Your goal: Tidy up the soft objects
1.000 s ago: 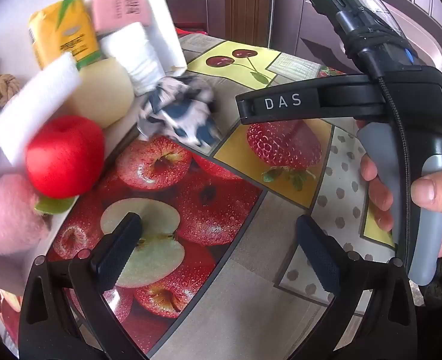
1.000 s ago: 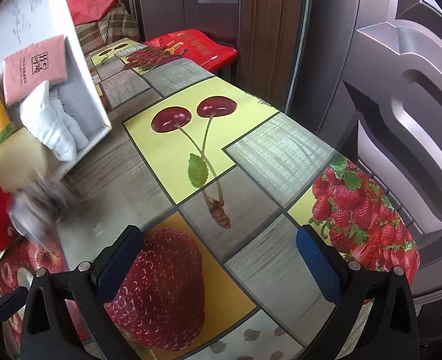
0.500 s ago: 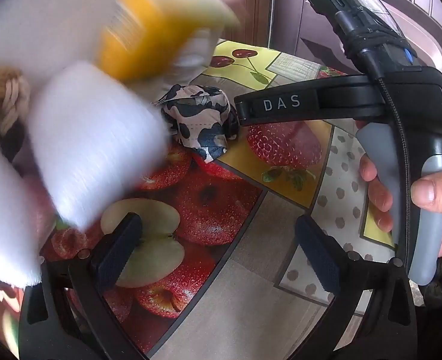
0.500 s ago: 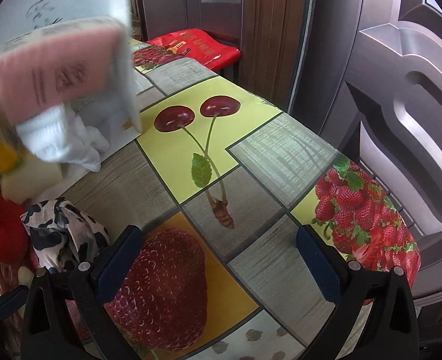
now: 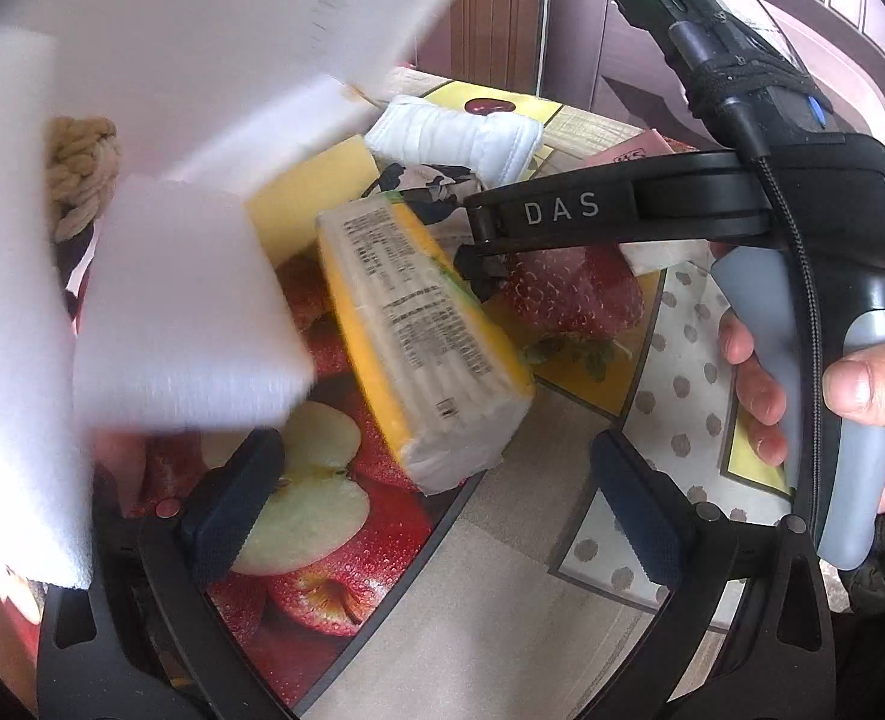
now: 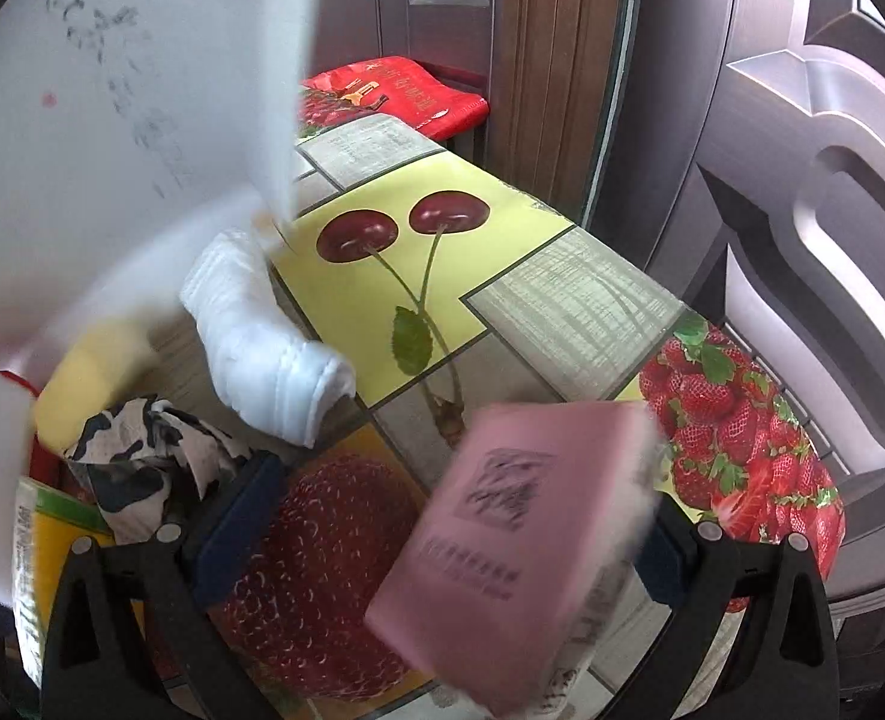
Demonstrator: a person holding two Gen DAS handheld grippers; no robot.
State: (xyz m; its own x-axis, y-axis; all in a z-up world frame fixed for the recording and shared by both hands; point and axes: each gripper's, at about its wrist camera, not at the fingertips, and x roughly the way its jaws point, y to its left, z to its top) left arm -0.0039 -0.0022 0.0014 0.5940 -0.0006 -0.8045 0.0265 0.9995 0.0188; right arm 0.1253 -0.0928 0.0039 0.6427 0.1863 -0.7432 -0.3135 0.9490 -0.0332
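White foam box (image 6: 112, 120) is the biggest thing I see, tipped up over the fruit-print tablecloth (image 6: 562, 300) with its soft contents spilled or blurred mid-air beneath it, so I judge sorting proper has not begun and this is the scattering step. Both my grippers stand with jaws wide apart and nothing between them: my left gripper (image 5: 436, 504) low over the printed apple, my right gripper (image 6: 442, 534) behind a blurred pink tissue pack (image 6: 520, 546) whose long axis tilts up to the right. Next largest, a white sponge block (image 5: 190, 312) is blurred at left. The yellow tissue pack (image 5: 424, 348) points its long axis toward my left gripper, one end down on the cloth. Beyond lie a rolled white towel (image 6: 262, 348), long axis running away from me, and a cow-print cloth (image 6: 142, 462). Next I should wait for things to settle, then pick one piece.
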